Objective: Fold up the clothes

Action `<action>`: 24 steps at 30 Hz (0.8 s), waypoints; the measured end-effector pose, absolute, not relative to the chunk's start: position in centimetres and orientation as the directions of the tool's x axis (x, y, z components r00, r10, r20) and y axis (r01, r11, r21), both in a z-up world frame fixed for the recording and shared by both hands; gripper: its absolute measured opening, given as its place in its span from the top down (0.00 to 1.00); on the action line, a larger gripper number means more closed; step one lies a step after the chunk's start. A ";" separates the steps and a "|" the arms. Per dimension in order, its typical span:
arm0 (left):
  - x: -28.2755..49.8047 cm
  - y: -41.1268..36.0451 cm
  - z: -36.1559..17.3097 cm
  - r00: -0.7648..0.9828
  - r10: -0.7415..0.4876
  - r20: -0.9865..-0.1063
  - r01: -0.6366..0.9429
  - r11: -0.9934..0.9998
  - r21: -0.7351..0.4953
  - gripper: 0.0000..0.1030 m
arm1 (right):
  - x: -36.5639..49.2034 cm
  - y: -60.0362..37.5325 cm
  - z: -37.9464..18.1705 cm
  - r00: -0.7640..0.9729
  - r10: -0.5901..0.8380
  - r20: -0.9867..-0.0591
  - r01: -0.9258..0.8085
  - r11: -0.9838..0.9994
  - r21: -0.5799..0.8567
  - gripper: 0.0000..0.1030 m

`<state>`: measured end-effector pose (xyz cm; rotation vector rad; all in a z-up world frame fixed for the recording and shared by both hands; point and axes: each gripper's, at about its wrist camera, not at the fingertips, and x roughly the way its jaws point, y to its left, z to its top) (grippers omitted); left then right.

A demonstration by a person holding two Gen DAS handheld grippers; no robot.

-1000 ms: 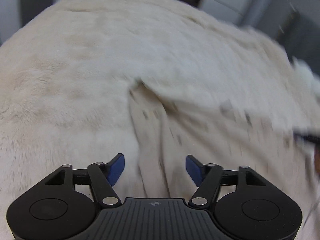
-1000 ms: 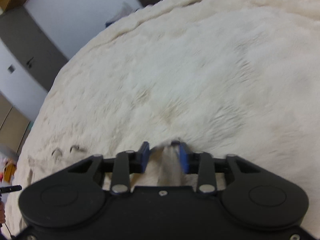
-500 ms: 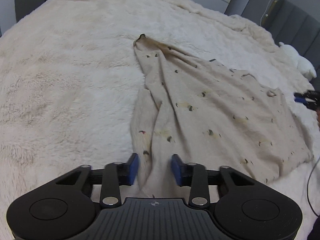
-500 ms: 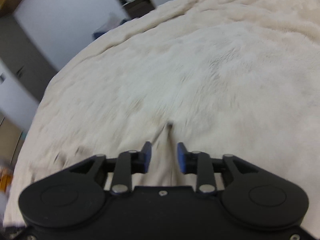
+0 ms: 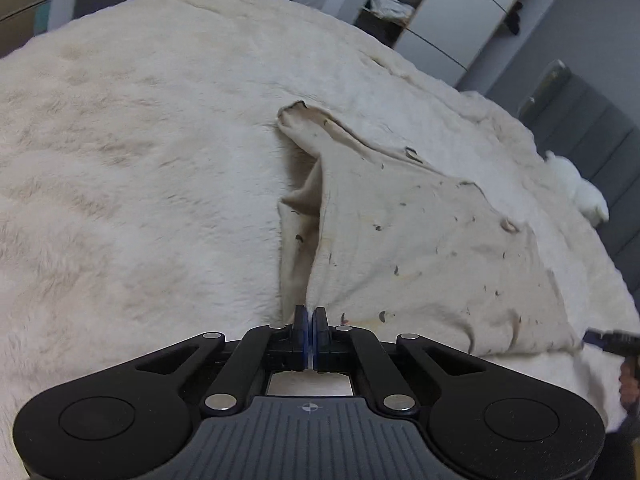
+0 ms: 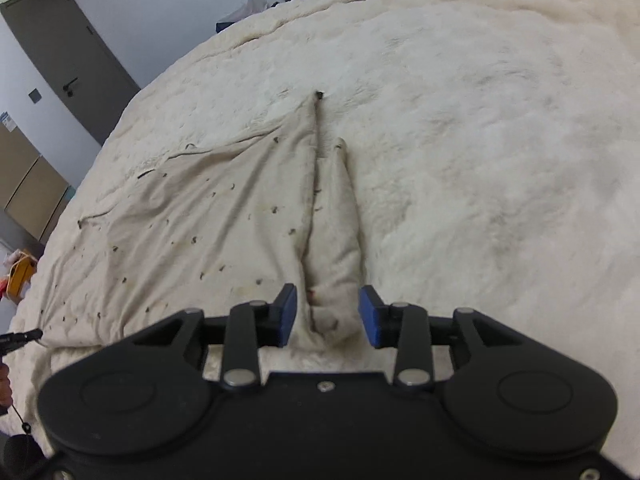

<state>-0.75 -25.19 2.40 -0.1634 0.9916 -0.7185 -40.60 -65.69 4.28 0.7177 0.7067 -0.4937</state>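
Observation:
A beige garment (image 5: 420,248) with small dark marks lies spread on a fluffy cream blanket (image 5: 140,180). My left gripper (image 5: 310,320) is shut on the garment's near left corner, where the cloth bunches into a fold. In the right wrist view the same garment (image 6: 200,232) stretches left and away. My right gripper (image 6: 328,316) is open, its blue pads on either side of the garment's near right corner. The right gripper's tip (image 5: 600,338) shows at the far right of the left wrist view, and the left gripper's tip (image 6: 20,337) at the left edge of the right wrist view.
The blanket (image 6: 500,140) covers a wide bed. A white soft toy (image 5: 580,192) lies by a grey headboard (image 5: 592,120). Open shelves (image 5: 396,4) stand beyond the bed. A grey door (image 6: 68,64) and wooden cabinets (image 6: 28,192) line the wall.
My left gripper has closed on the garment's corner. My right gripper has opened and the cloth it held now lies between its pads. The garment has come to rest flatter on the blanket.

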 end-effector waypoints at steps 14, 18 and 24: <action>-1.4 -25.6 1.5 0.340 -0.626 -0.702 0.471 0.759 -0.449 0.61 | -38.5 -64.9 3.3 0.728 -0.141 -0.670 0.552 0.701 0.452 0.65; -0.7 -27.5 -1.4 0.311 -0.607 -0.731 0.451 0.771 -0.449 0.78 | -35.1 -64.9 1.3 0.669 -0.084 -0.739 0.543 0.735 0.407 0.72; -1.1 -26.4 0.0 0.359 -0.589 -0.724 0.414 0.795 -0.442 0.93 | -36.8 -65.1 1.8 0.654 -0.134 -0.744 0.546 0.764 0.343 1.00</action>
